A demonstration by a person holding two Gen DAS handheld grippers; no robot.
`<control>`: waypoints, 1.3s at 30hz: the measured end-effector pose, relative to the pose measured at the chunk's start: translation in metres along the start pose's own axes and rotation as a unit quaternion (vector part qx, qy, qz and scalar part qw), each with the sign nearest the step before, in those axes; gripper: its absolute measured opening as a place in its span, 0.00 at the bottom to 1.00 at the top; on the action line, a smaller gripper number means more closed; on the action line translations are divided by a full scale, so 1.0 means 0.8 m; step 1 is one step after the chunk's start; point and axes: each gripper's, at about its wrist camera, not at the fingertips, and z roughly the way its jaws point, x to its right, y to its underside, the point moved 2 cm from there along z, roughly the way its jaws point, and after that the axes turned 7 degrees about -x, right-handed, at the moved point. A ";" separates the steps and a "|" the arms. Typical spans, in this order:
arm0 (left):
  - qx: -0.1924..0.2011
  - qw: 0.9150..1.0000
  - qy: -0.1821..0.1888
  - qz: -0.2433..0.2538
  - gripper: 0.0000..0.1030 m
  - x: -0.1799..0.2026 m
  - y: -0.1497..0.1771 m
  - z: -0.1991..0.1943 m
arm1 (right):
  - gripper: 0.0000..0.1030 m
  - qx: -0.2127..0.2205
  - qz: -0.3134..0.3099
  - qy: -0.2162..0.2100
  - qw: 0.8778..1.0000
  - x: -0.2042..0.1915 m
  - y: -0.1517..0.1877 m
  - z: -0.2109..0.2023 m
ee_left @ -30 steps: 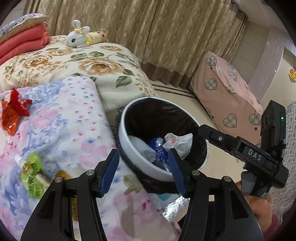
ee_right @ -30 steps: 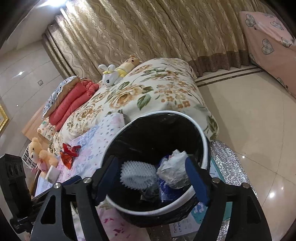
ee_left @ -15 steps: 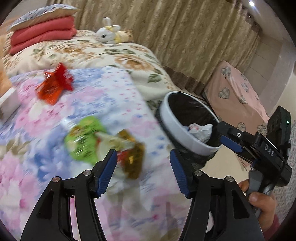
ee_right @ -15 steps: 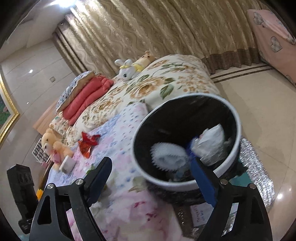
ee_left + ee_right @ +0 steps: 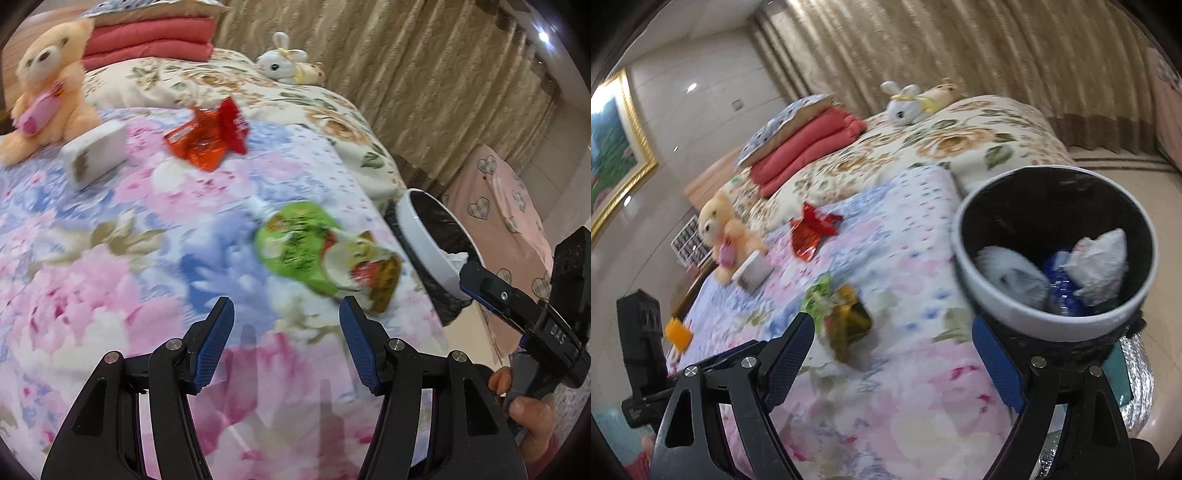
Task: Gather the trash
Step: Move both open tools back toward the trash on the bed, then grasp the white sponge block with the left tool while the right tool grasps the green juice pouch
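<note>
A white bin (image 5: 1001, 291) lined with a black bag stands beside the bed and holds crumpled white paper (image 5: 1099, 264) and a blue wrapper. It also shows in the left wrist view (image 5: 424, 243). On the floral bedspread lie a green pouch (image 5: 295, 243) with a yellow-brown wrapper (image 5: 384, 280), a red wrapper (image 5: 207, 136) and a small white box (image 5: 94, 153). My left gripper (image 5: 286, 325) is open and empty, just short of the green pouch. My right gripper (image 5: 892, 345) is open and empty, between the pouch (image 5: 822, 295) and the bin.
A teddy bear (image 5: 48, 85), a white plush rabbit (image 5: 282, 66) and folded red blankets (image 5: 147, 40) lie further up the bed. An orange item (image 5: 677, 334) lies near the bed's left edge. Curtains and a pink heart-patterned cover (image 5: 506, 206) stand beyond the bin.
Both grippers have swung left, away from the bin and over the bedspread. The green pouch and the red wrapper have come toward the middle of the left wrist view. Both stay open.
</note>
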 end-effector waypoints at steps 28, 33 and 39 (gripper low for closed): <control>0.009 0.993 -0.115 -0.029 0.69 -0.176 -0.082 0.003 | 0.89 -0.121 -0.135 -0.030 0.983 -0.060 -0.020 0.120; 0.010 0.991 -0.132 -0.036 0.74 -0.203 -0.110 0.016 | 0.89 -0.135 -0.132 -0.036 0.981 -0.057 -0.026 0.134; 0.015 0.989 -0.139 -0.047 0.74 -0.220 -0.135 0.035 | 0.90 -0.139 -0.147 -0.027 0.979 -0.064 -0.027 0.142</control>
